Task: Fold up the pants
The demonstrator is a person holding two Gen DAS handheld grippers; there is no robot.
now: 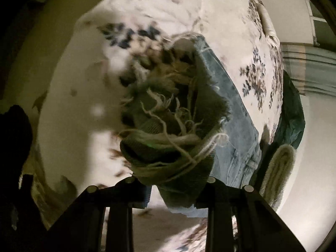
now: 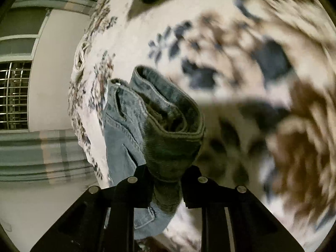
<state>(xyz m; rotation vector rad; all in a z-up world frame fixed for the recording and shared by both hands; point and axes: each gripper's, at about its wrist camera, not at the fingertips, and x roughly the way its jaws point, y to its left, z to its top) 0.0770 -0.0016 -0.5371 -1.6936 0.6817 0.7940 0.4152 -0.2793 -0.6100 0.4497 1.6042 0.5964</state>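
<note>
A pair of light blue denim pants (image 1: 235,113) lies on a bed with a white floral cover (image 1: 147,12). My left gripper (image 1: 174,191) is shut on the frayed leg hems, whose loose white threads (image 1: 174,126) bunch up just in front of the camera. My right gripper (image 2: 168,189) is shut on a folded edge of the pants (image 2: 172,130), near the waistband and pocket seams (image 2: 121,117). Both grippers hold the denim lifted above the bed cover (image 2: 241,84). The view is blurred by motion.
A dark green cloth (image 1: 292,113) and a pale rolled towel (image 1: 277,174) lie at the bed's right edge. Beyond the bed are a grilled window (image 2: 14,96), a striped curtain (image 2: 42,153) and a pale wall (image 2: 52,73).
</note>
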